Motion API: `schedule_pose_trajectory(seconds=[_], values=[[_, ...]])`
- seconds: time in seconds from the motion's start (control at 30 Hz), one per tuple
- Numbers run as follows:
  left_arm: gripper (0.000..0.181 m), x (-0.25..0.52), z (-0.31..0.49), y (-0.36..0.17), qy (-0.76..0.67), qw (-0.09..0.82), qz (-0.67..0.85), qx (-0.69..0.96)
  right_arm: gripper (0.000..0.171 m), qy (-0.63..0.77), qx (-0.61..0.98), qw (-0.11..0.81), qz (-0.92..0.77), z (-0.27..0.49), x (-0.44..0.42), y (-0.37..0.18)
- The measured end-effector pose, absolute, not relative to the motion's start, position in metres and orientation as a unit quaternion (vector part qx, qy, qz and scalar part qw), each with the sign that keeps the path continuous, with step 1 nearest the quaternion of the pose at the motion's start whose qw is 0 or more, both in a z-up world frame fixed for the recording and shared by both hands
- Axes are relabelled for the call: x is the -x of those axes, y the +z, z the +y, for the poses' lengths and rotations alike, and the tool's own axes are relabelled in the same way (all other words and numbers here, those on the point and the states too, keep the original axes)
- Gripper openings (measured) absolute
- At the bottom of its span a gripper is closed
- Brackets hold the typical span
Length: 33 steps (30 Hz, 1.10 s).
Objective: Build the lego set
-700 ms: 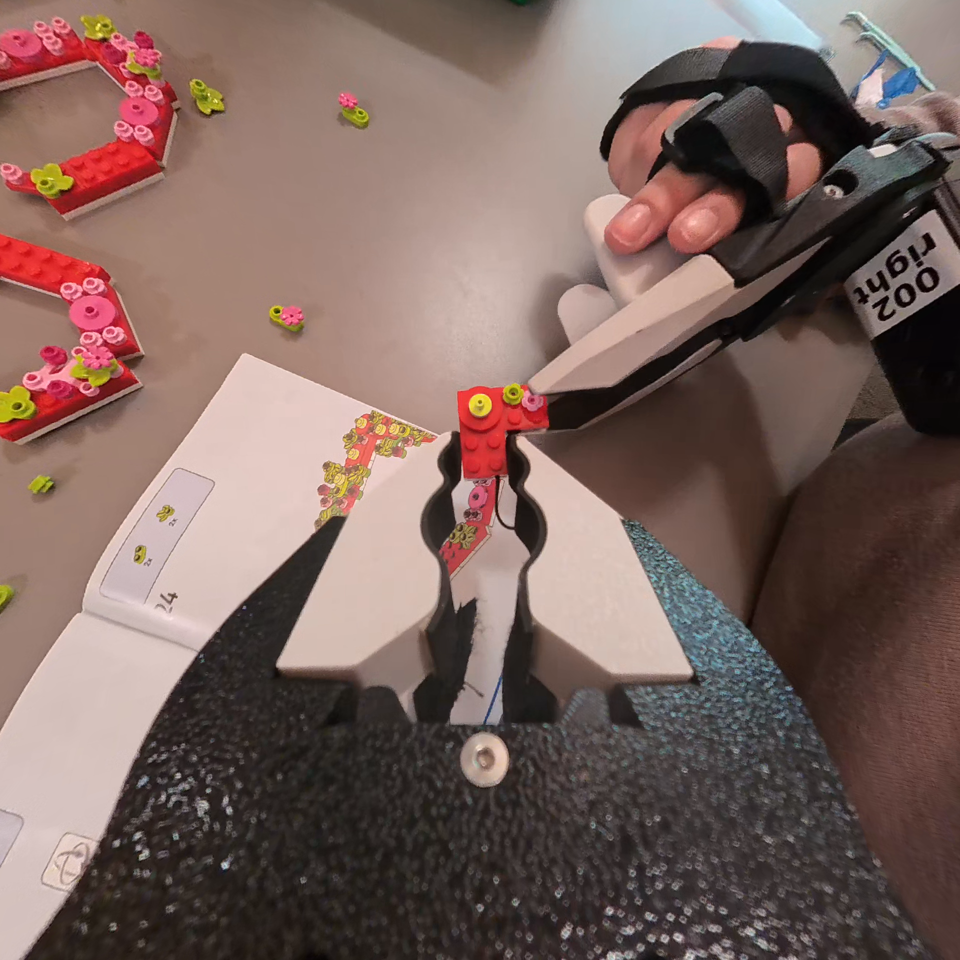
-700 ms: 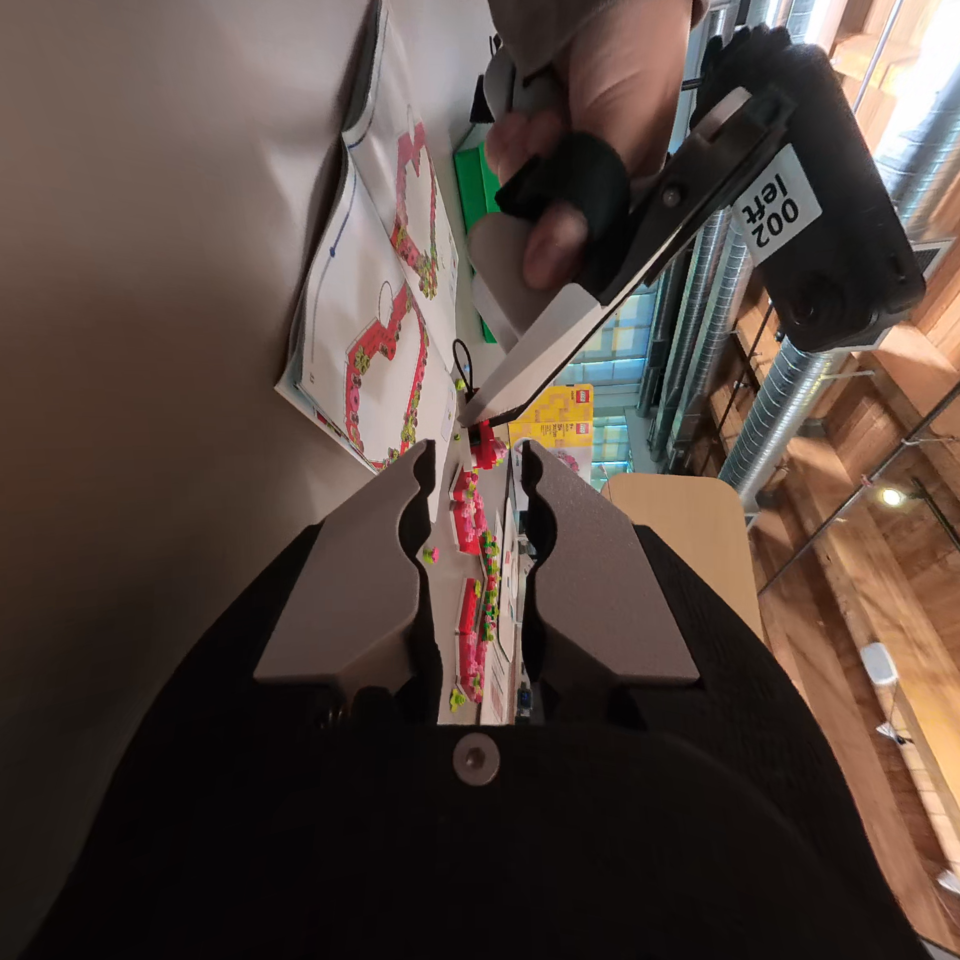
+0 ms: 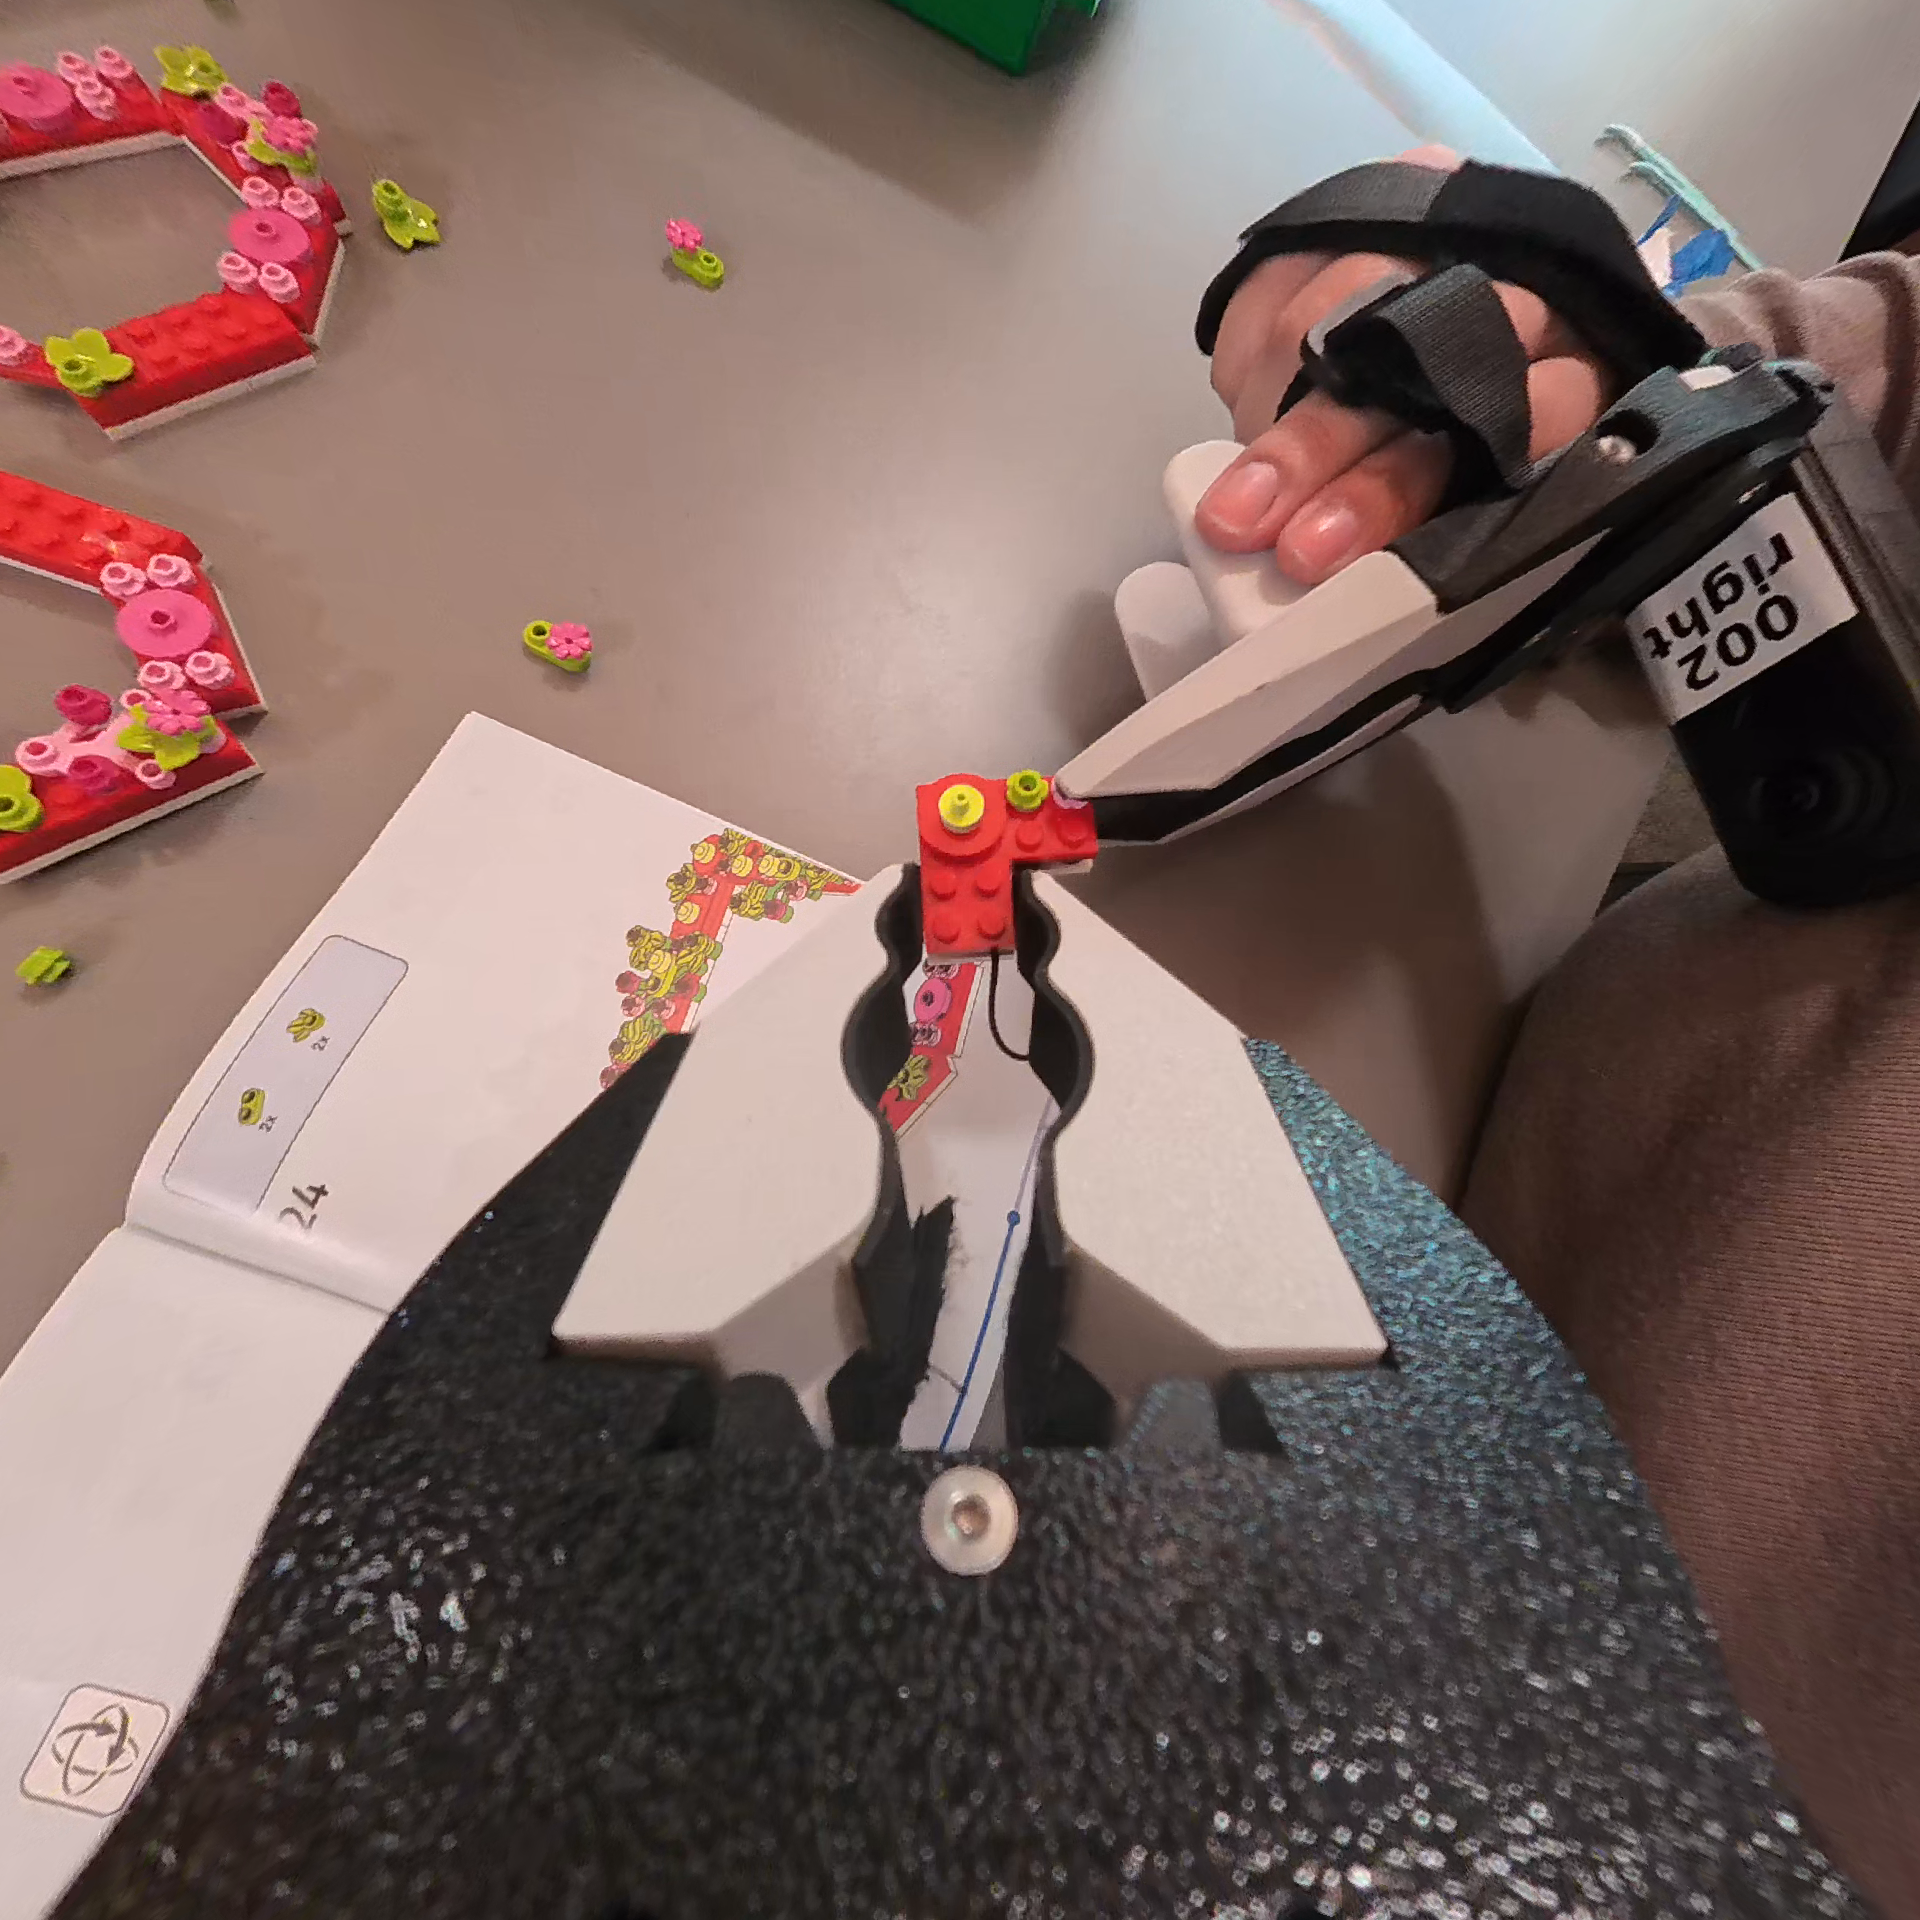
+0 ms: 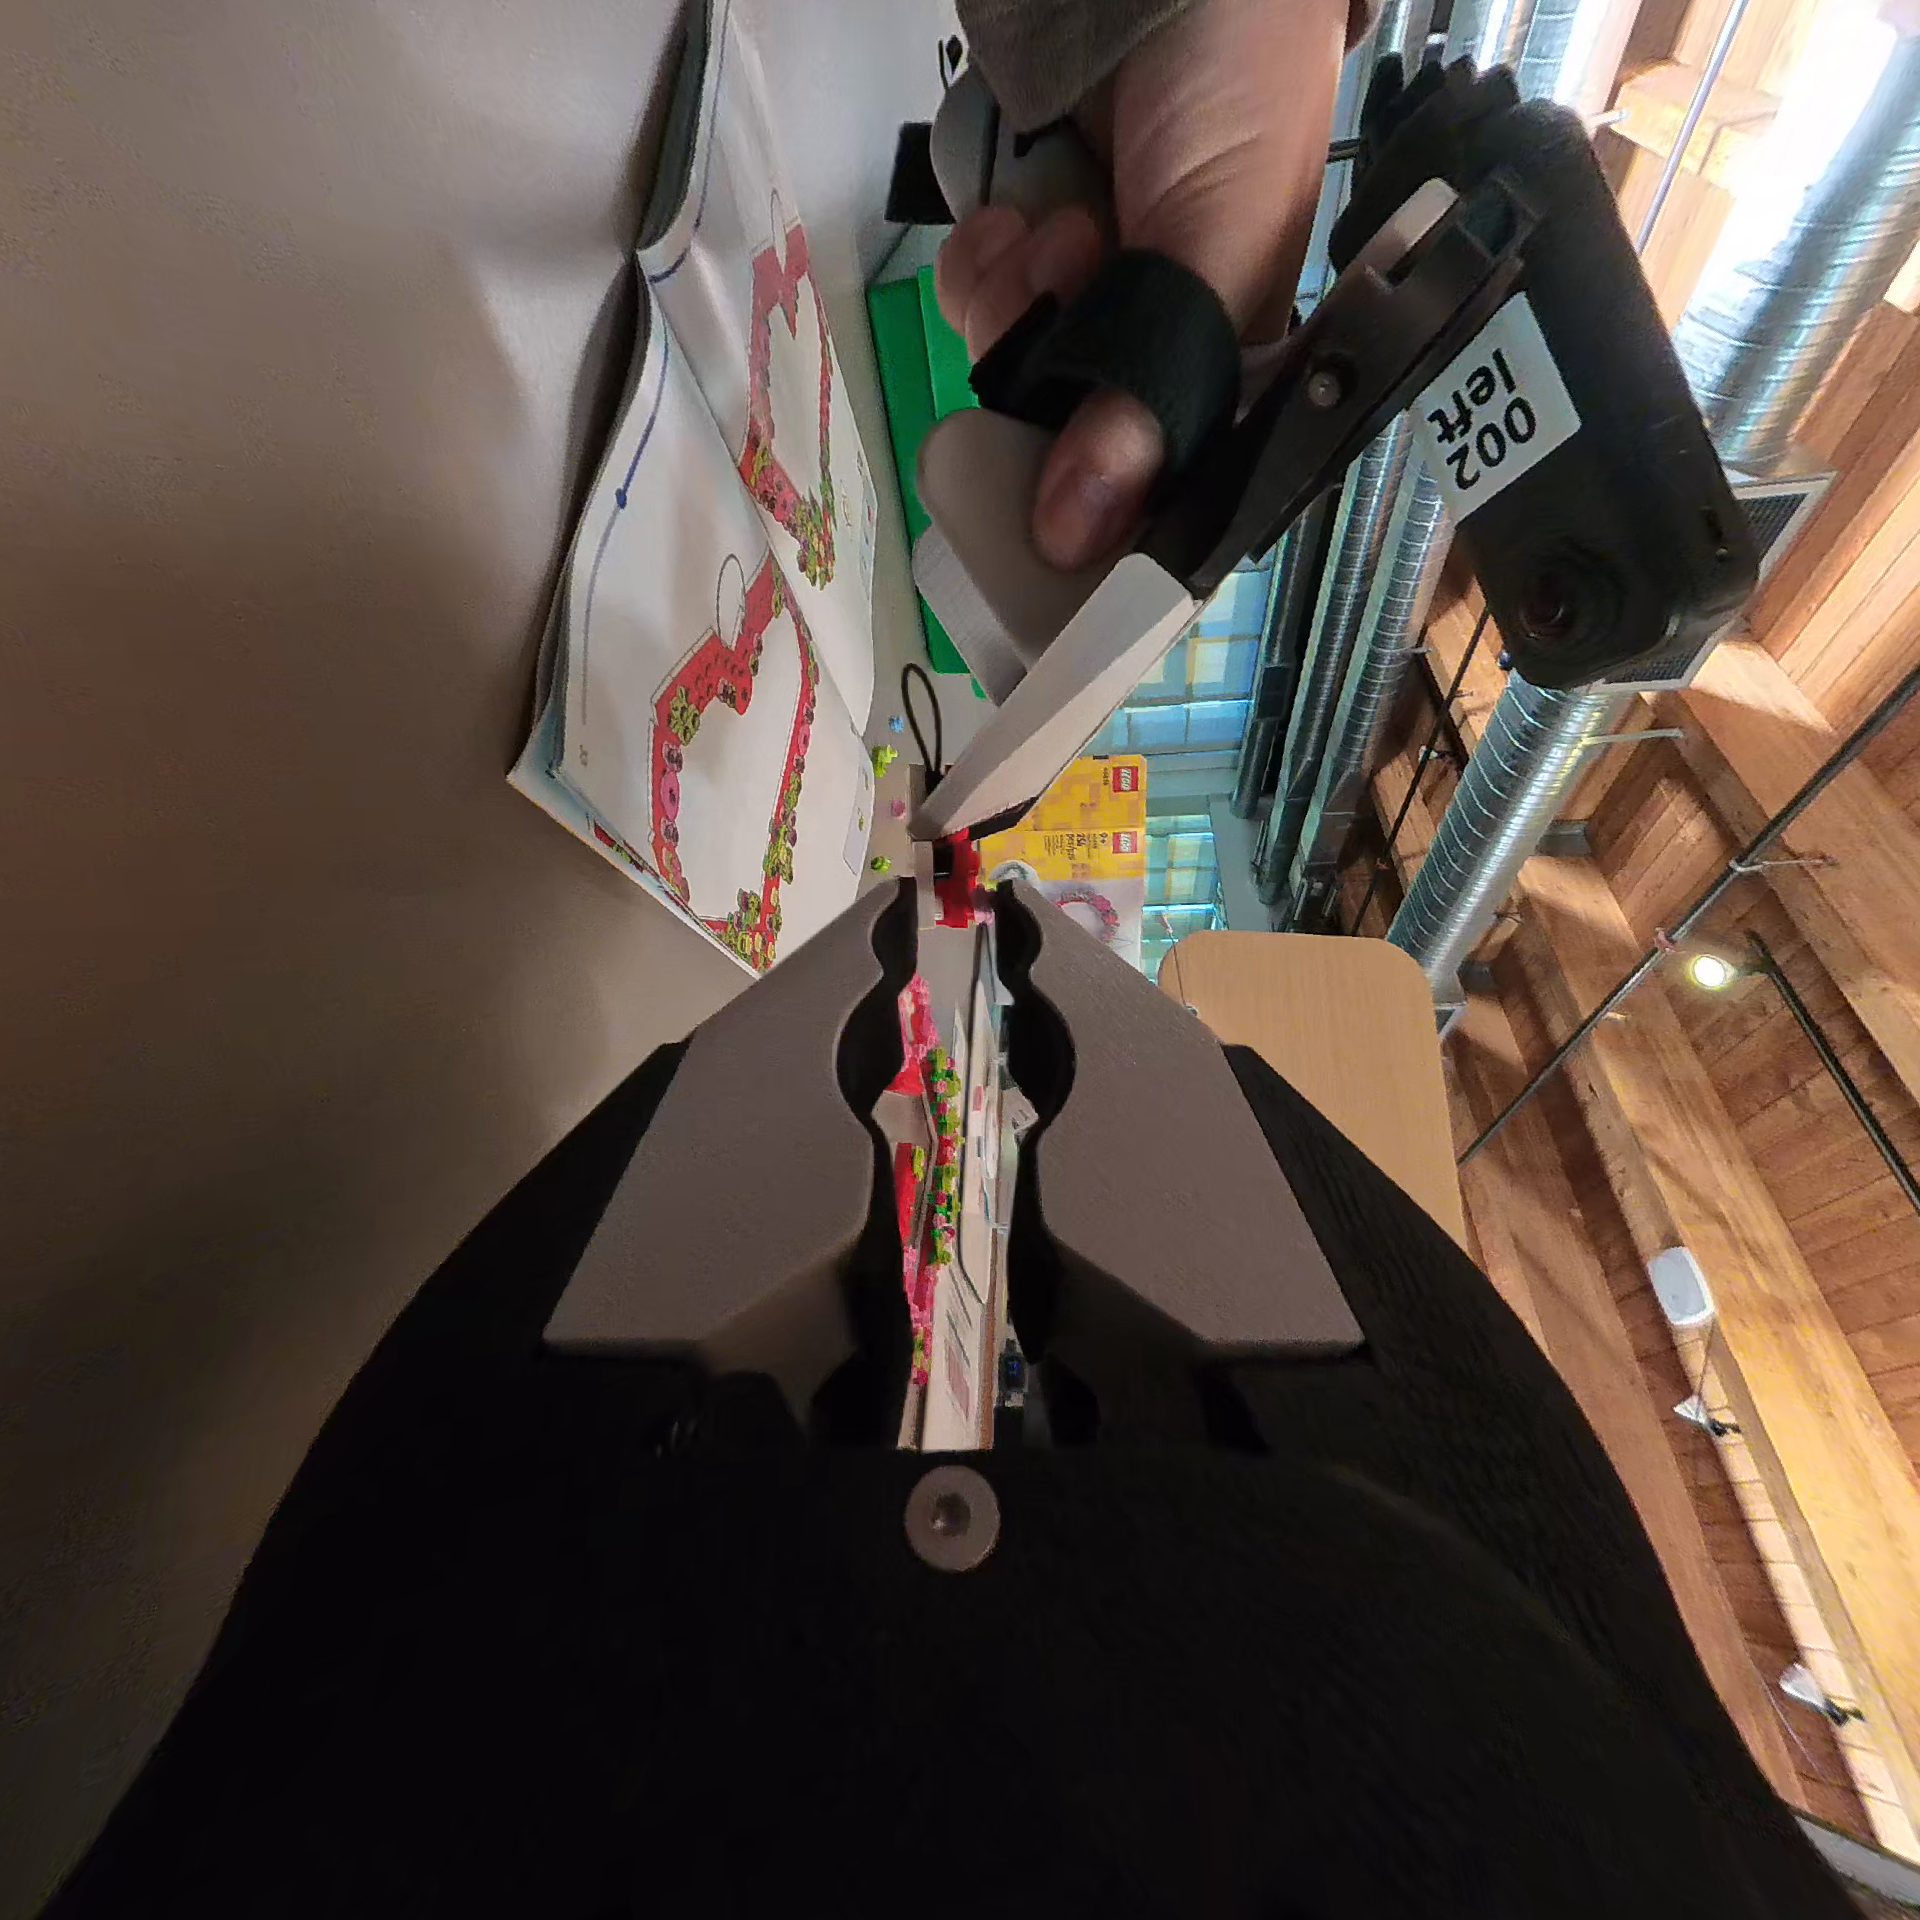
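You held a red corner piece (image 3: 971, 873) bearing lime-green studs; pink-and-lime flowers (image 3: 561, 644) lay on grey table (image 3: 727, 468); the booklet (image 3: 312, 1091) was white.

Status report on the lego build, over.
Left gripper shut on red piece. Right gripper pinching pink stud at its corner. Nothing blocking.

Two white-fingered handheld grippers meet over the grey table: the left gripper (image 3: 961, 914) and the right gripper (image 3: 1075, 805), sharing one small red corner brick assembly (image 3: 992, 857). Two larger red flowered wreath sections (image 3: 197, 322) (image 3: 114, 717) lie on the table. One open white instruction booklet (image 3: 436, 997) lies flat, with five loose lime-green leaf pieces, two of them topped with pink flowers (image 3: 561, 644), scattered nearby.
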State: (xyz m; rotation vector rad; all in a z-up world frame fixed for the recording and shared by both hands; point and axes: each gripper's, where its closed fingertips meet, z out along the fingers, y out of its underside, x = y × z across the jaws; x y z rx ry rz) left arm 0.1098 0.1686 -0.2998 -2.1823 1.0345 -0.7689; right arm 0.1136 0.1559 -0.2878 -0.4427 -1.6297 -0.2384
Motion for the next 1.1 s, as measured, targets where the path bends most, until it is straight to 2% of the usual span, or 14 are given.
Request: schedule_pose_trajectory(seconds=[0.47,0.5,0.57,0.73,0.9,1.03,1.1], values=[[0.016,-0.110,0.177,-0.299,-0.296,0.305,0.374,0.824,0.012,-0.101,0.223,0.664,-0.707,0.164,-0.113,-0.287],[0.016,-0.111,0.178,-0.300,-0.301,0.303,0.372,0.824,0.013,-0.099,0.224,0.662,-0.708,0.165,-0.114,-0.288],[0.016,-0.112,0.181,-0.303,-0.302,0.304,0.368,0.826,0.027,-0.092,0.228,0.658,-0.712,0.166,-0.117,-0.290],[0.016,-0.115,0.195,-0.308,-0.298,0.304,0.367,0.827,0.031,-0.094,0.225,0.645,-0.725,0.176,-0.129,-0.298],[0.016,-0.136,0.212,-0.315,-0.298,0.284,0.395,0.821,0.045,-0.111,0.250,0.624,-0.732,0.200,-0.154,-0.306],[0.016,-0.154,0.213,-0.320,-0.323,0.239,0.415,0.816,0.049,-0.096,0.276,0.623,-0.726,0.202,-0.152,-0.303],[0.016,-0.159,0.210,-0.322,-0.330,0.219,0.426,0.813,0.042,-0.115,0.276,0.619,-0.726,0.206,-0.152,-0.305]])
